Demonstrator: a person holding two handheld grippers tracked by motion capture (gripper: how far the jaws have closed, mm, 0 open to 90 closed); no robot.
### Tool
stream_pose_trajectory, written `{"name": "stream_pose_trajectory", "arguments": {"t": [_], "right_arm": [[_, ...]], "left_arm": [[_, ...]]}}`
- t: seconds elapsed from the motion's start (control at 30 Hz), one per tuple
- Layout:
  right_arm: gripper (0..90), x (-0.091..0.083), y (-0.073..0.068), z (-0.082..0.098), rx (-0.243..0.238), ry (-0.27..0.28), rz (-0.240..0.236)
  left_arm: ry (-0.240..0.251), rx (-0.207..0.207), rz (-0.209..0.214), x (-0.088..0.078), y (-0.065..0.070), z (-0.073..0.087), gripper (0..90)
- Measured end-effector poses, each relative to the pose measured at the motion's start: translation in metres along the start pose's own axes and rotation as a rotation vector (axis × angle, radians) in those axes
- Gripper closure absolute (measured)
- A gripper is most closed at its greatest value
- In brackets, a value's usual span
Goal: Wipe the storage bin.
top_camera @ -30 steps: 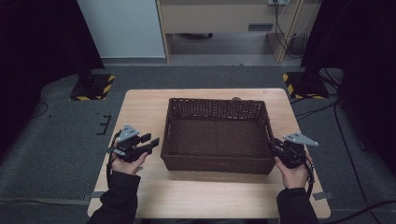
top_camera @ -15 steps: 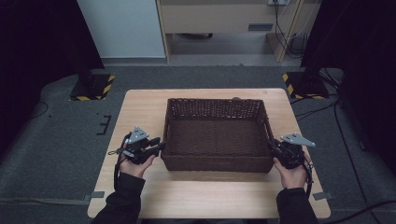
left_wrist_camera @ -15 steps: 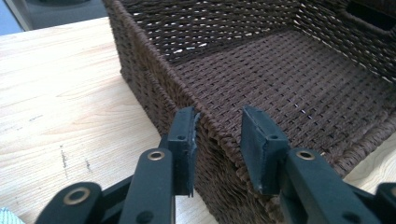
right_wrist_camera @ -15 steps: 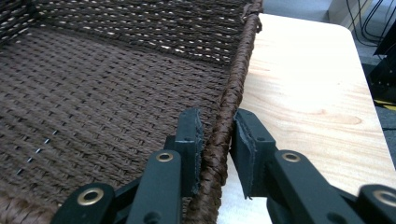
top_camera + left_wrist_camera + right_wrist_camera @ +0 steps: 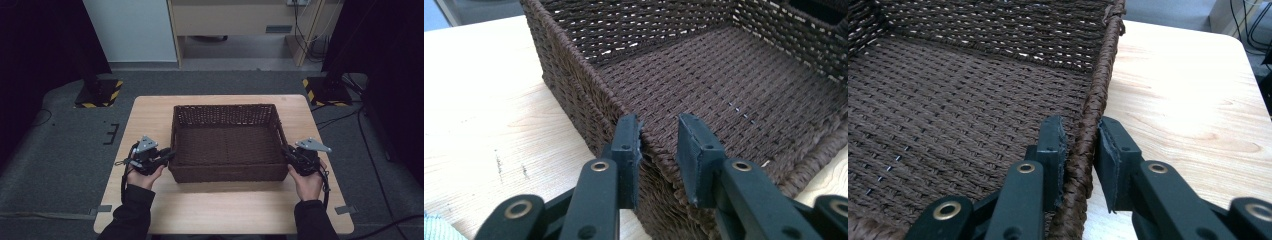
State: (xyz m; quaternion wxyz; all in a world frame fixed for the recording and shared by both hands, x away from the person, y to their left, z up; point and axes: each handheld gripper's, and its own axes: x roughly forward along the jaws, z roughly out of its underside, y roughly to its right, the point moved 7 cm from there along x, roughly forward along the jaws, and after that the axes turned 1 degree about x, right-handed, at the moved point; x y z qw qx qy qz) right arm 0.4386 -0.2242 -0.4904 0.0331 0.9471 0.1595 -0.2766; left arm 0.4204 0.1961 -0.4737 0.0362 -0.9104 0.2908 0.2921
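An empty dark brown woven basket point(image 5: 225, 108) stands in the middle of the wooden table point(image 5: 150, 115). My left gripper point(image 5: 169, 156) is at its left wall near the front corner. In the left gripper view the rim point(image 5: 574, 65) runs between the jaws of the left gripper point(image 5: 659, 135); they have just been closing, the outer pad touches the weave and the inner pad stands a little off. My right gripper point(image 5: 289, 154) is at the right wall. Its jaws have also been closing, and the right gripper point(image 5: 1082, 137) is shut on the rim point(image 5: 1103, 65).
Bare tabletop lies in front of the basket and along both sides point(image 5: 1188, 100). A pale blue scrap point(image 5: 434, 230) shows at the corner of the left gripper view. Black stands on yellow-striped bases point(image 5: 97, 95) flank the table on the grey floor.
My left gripper has slid a little right onto the basket's left wall and its jaws have narrowed around the rim. The right hand has stayed put.
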Motion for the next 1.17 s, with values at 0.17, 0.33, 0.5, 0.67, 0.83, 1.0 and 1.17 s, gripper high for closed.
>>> {"name": "stream_pose_trajectory", "arguments": {"t": [0.17,0.33,0.5,0.67,0.83,1.0,1.17], "right_arm": [[72.6,0.000,-0.004,0.000,0.000,0.000,-0.009],[72.1,-0.002,-0.007,0.001,0.006,-0.001,-0.008],[71.7,-0.002,-0.007,0.001,0.010,0.003,-0.015],[71.1,-0.001,-0.007,0.001,0.008,0.005,-0.021],[54.3,-0.004,-0.006,-0.002,-0.001,0.037,-0.012],[37.7,-0.019,0.003,-0.012,0.035,0.117,0.005],[28.0,-0.033,0.022,-0.013,0.090,0.178,0.032]], "left_arm": [[-0.002,0.001,-0.013,0.001,-0.004,-0.002,71.3],[0.001,-0.001,-0.024,0.003,-0.008,-0.003,71.9],[-0.001,0.004,-0.025,0.003,-0.008,-0.003,71.9],[0.002,0.006,-0.021,0.002,-0.008,-0.003,71.6],[0.032,0.027,-0.018,-0.005,-0.008,-0.005,64.0],[0.101,0.017,-0.030,-0.023,-0.015,-0.012,54.7],[0.138,-0.009,-0.069,-0.038,-0.032,-0.007,45.5]]}}
